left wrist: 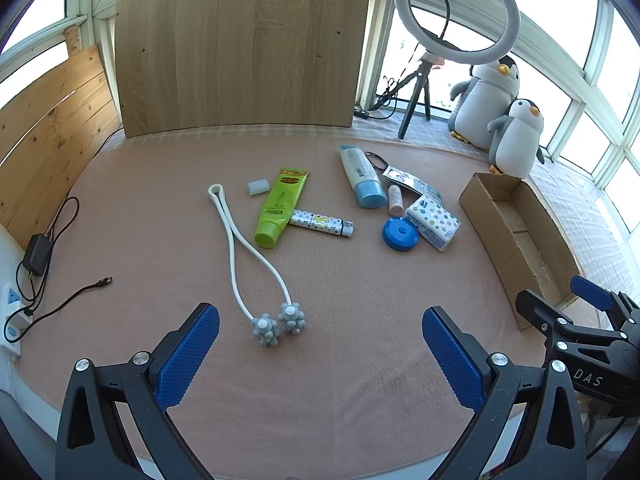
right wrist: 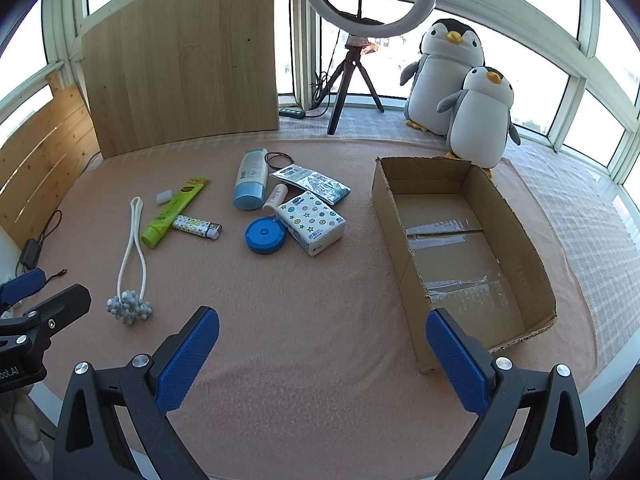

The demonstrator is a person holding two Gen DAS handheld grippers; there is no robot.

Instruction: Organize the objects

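Note:
On a pink blanket lie a white neck massager [left wrist: 256,264] [right wrist: 130,264] with grey knobbed balls, a green tube [left wrist: 281,206] [right wrist: 174,212], a patterned lighter [left wrist: 322,223] [right wrist: 198,227], a small eraser [left wrist: 257,187], a blue-capped bottle [left wrist: 361,176] [right wrist: 251,178], a pink stick [left wrist: 395,200], a blue tape measure [left wrist: 400,234] [right wrist: 265,235], a tissue pack [left wrist: 433,222] [right wrist: 311,222] and a foil sachet [right wrist: 310,182]. An empty cardboard box [right wrist: 460,248] [left wrist: 516,236] stands at the right. My left gripper [left wrist: 320,348] is open just short of the massager balls. My right gripper [right wrist: 322,354] is open beside the box's near corner.
A wooden board [left wrist: 244,44] leans at the back. A ring light on a tripod [right wrist: 360,40] and two plush penguins [right wrist: 460,88] stand behind the box. At the left edge lie a charger [left wrist: 37,254], cables and a power strip [left wrist: 10,312]. A hair tie [right wrist: 279,159] lies by the bottle.

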